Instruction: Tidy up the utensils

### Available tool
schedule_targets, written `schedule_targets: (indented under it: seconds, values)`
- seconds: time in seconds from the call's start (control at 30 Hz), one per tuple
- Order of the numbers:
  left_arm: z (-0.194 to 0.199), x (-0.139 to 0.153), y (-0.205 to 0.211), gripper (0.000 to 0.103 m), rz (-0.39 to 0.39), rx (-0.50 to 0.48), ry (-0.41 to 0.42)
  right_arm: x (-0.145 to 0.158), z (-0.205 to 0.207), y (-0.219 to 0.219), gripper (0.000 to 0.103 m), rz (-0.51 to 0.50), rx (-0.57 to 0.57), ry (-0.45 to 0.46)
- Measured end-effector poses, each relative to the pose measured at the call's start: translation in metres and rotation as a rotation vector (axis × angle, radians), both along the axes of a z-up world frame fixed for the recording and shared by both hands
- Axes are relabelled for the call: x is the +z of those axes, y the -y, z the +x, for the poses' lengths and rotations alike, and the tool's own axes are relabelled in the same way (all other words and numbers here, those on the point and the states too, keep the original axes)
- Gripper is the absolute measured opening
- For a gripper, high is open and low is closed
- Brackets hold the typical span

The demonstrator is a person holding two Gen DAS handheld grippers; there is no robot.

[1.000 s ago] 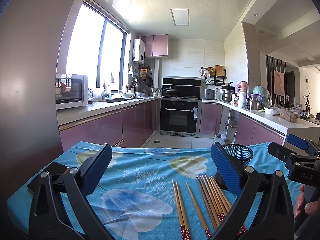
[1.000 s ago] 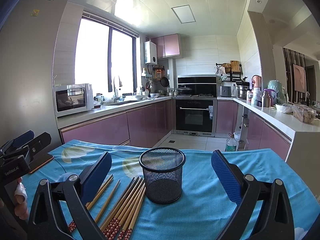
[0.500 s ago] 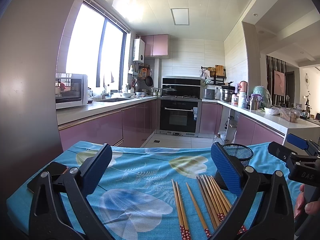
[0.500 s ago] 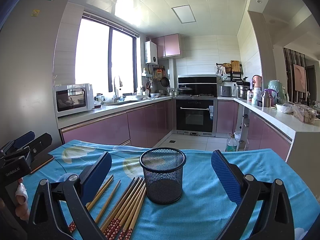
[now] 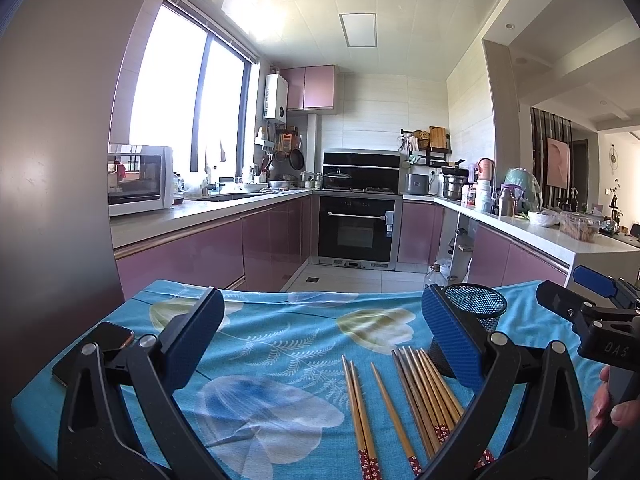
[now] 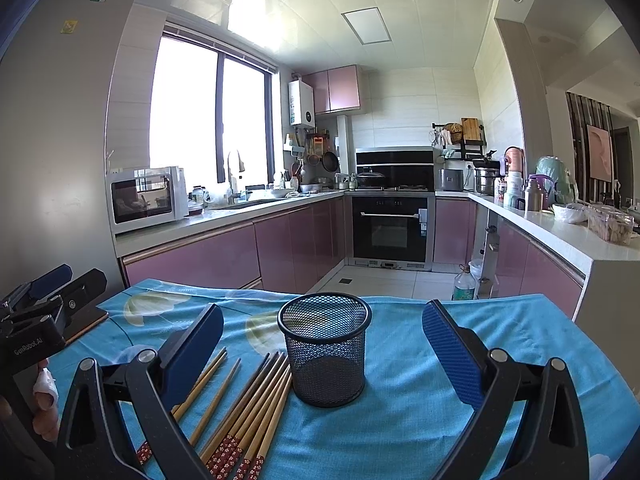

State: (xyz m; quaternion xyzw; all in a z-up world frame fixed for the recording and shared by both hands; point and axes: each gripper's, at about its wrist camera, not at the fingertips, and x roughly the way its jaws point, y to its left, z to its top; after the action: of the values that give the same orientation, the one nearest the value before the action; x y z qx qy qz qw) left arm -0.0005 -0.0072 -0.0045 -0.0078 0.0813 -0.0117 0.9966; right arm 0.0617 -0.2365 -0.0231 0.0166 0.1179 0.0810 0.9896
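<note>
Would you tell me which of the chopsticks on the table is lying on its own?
The single chopstick lying between the pair of two and the tight bundle beside the mesh cup; cloth shows on both sides.

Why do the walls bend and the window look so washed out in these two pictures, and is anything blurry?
In both wrist views the fisheye lens bows walls and ceiling toward the edges. The window is blown out white in the left wrist view and likewise in the right, with glare on the ceiling tiles. The chopsticks and mesh holder look sharp in the right wrist view.
</note>
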Motion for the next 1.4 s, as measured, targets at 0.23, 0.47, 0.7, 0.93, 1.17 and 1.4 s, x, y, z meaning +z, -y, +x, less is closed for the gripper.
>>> schedule_targets:
  seconds: [0.23, 0.47, 0.7, 0.93, 1.17, 1.4]
  values:
    - [0.003, 0.000, -0.001, 0.097, 0.000, -0.002, -0.006, -0.001, 0.001, -0.001, 0.096, 0.002, 0.003, -0.002]
    - [0.007, -0.002, -0.001, 0.097, 0.003, -0.014, -0.024, -0.004, 0.007, -0.002, 0.096, 0.000, 0.015, -0.026]
    - [0.024, -0.013, -0.003, 0.097, 0.028, -0.054, -0.125, -0.021, 0.018, -0.008, 0.096, -0.027, 0.070, -0.149]
    - [0.057, -0.042, 0.000, 0.084, 0.087, -0.128, -0.333, -0.057, 0.041, -0.025, 0.077, -0.075, 0.156, -0.381]
    - [0.083, -0.076, 0.003, 0.064, 0.102, -0.182, -0.496, -0.080, 0.060, -0.038, 0.048, -0.105, 0.194, -0.552]
    - [0.099, -0.097, 0.001, 0.052, 0.106, -0.219, -0.606, -0.089, 0.066, -0.036, 0.039, -0.096, 0.198, -0.622]
